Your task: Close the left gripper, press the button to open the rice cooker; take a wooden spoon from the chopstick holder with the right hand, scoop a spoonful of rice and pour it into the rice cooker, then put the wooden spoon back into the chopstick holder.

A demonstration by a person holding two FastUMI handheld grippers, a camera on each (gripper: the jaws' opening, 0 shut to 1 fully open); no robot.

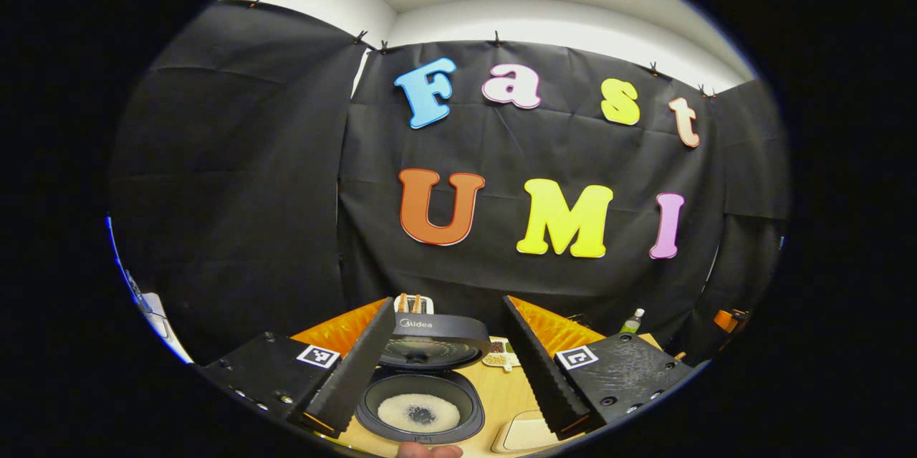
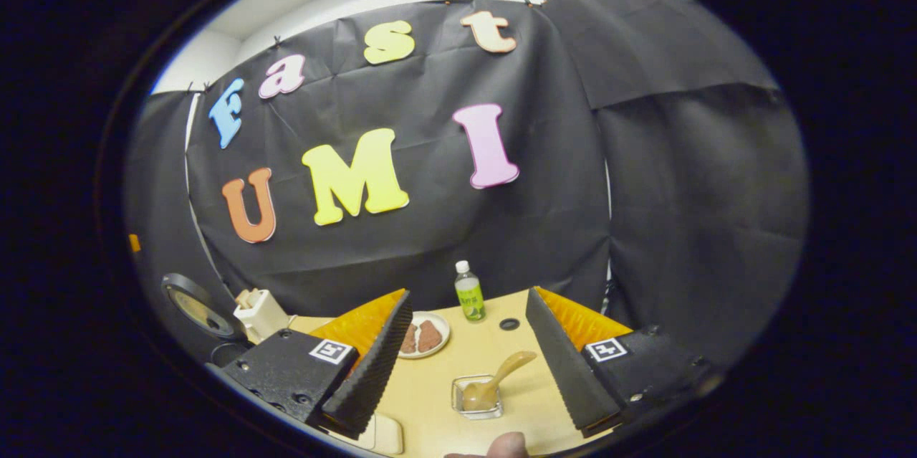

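The rice cooker (image 1: pixel 437 329) stands with its lid raised; its dark inner pot (image 1: pixel 419 411) holds a ring of white rice. My left gripper (image 1: pixel 449 300) is open above and in front of the pot, nothing between its fingers. Behind the lid stands the white chopstick holder (image 1: pixel 413 302) with wooden handles sticking up. In the right gripper view the wooden spoon (image 2: pixel 494 380) rests with its bowl in a small square glass dish (image 2: pixel 476 401), handle leaning up to the right. My right gripper (image 2: pixel 468 293) is open and empty, the dish ahead between its fingers. The chopstick holder (image 2: pixel 261 311) and cooker lid (image 2: pixel 193 307) sit far left.
A green bottle (image 2: pixel 469 291) and a plate of brown pieces (image 2: pixel 424 335) stand at the back of the wooden table (image 2: pixel 430 379). A divided dish (image 1: pixel 501 354) lies right of the cooker, a cream pad (image 1: pixel 526 433) near the front. A thumb (image 1: pixel 430 451) shows at the bottom.
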